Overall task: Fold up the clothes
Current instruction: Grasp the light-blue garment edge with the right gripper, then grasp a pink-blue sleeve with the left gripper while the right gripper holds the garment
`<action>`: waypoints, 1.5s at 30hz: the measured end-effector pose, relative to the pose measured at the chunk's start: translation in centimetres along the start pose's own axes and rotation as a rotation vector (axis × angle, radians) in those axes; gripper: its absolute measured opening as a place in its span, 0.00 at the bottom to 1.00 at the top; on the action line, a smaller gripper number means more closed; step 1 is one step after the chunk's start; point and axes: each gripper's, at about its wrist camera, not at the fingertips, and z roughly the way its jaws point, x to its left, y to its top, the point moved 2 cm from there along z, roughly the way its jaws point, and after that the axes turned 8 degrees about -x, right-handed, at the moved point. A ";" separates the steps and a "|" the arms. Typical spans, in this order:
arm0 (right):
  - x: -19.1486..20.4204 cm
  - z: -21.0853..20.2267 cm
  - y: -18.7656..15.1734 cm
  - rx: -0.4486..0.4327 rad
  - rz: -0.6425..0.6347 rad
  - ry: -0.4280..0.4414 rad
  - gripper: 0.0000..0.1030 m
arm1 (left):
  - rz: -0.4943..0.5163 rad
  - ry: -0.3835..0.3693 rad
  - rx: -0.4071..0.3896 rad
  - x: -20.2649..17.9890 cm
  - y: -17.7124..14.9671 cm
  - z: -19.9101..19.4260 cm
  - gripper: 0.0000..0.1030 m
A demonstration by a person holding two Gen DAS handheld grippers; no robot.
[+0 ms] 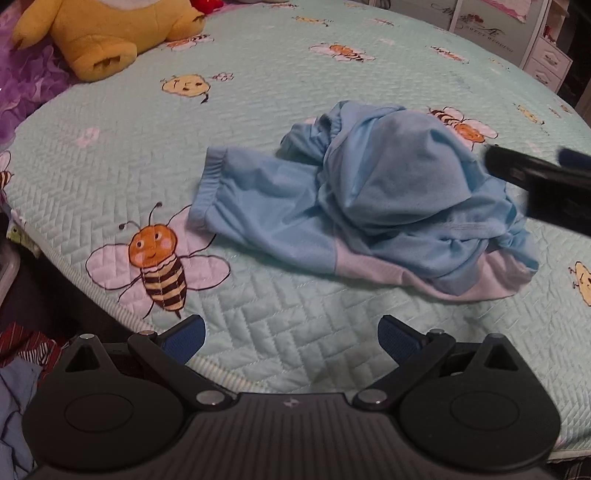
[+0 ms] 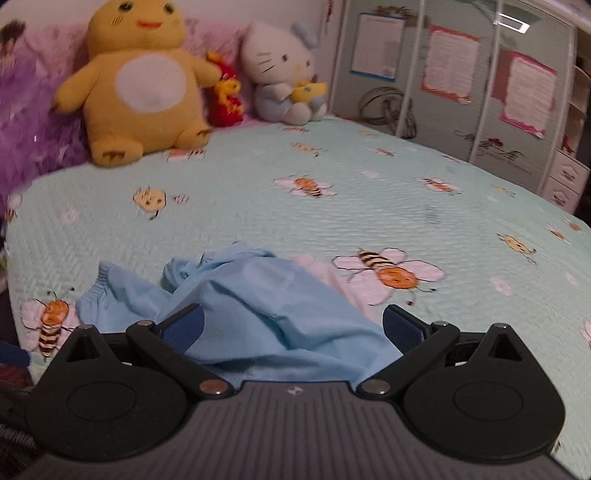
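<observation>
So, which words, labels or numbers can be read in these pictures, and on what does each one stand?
Script lettering on the cabinet door: too blurred to read.
Papers on the wardrobe doors: print too small to read.
Small emblem on each gripper body: a mark, not letters.
Nothing else carries text.

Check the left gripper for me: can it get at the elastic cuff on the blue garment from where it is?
Probably yes. The left gripper is open over bare bedspread, and the cuff lies flat at the light blue garment's near-left edge with nothing between. The right gripper sits on the far side.
</observation>
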 end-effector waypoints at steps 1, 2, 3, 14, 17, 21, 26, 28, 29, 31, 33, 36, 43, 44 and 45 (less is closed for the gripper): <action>0.4 0.8 0.0 0.005 -0.009 0.011 0.98 | -0.002 0.001 0.003 0.2 -0.1 0.1 1.00; 0.9 1.7 0.0 0.012 -0.016 0.023 0.95 | -0.005 0.003 0.005 0.4 -0.2 0.1 1.00; 1.4 2.5 -0.1 0.029 -0.013 0.041 0.92 | -0.008 0.006 0.008 0.6 -0.2 0.1 1.00; -0.1 5.4 -3.0 0.130 0.164 0.101 0.08 | -0.083 -0.025 -0.022 2.3 0.1 0.1 0.99; -1.9 2.8 -3.5 0.068 0.180 0.074 0.06 | -0.137 -0.065 -0.049 2.7 0.4 -0.1 0.99; -4.4 -1.3 -4.4 0.013 0.179 0.020 0.06 | -0.193 -0.155 -0.059 2.4 0.6 -0.1 0.99; -7.2 -6.1 -6.2 -0.027 0.173 -0.040 0.06 | -0.241 -0.275 -0.066 1.2 0.8 0.1 0.99; -8.1 -7.7 -7.4 -0.019 0.164 -0.061 0.06 | -0.271 -0.307 -0.059 0.8 0.9 0.4 0.99; -8.4 -8.5 -8.1 -0.012 0.162 -0.068 0.06 | -0.283 -0.319 -0.058 0.5 1.1 0.5 0.99; -9.1 -9.6 -9.9 0.018 0.178 -0.077 0.06 | -0.298 -0.348 -0.054 -0.2 1.5 0.9 0.99; -9.7 -10.7 -11.6 0.047 0.194 -0.085 0.06 | -0.310 -0.378 -0.041 -0.9 1.9 1.4 0.99; -10.3 -11.7 -13.5 0.071 0.239 -0.093 0.06 | -0.332 -0.432 -0.022 -2.4 2.7 2.6 0.99; -10.1 -13.3 -15.0 0.055 0.259 -0.081 0.06 | -0.511 -0.549 0.124 -5.2 3.3 8.0 0.99; -10.1 -13.3 -15.0 0.053 0.263 -0.078 0.06 | -0.530 -0.558 0.122 -5.5 3.4 8.4 0.99; -10.2 -13.3 -15.0 0.052 0.266 -0.074 0.06 | -0.548 -0.566 0.117 -5.8 3.5 8.8 0.99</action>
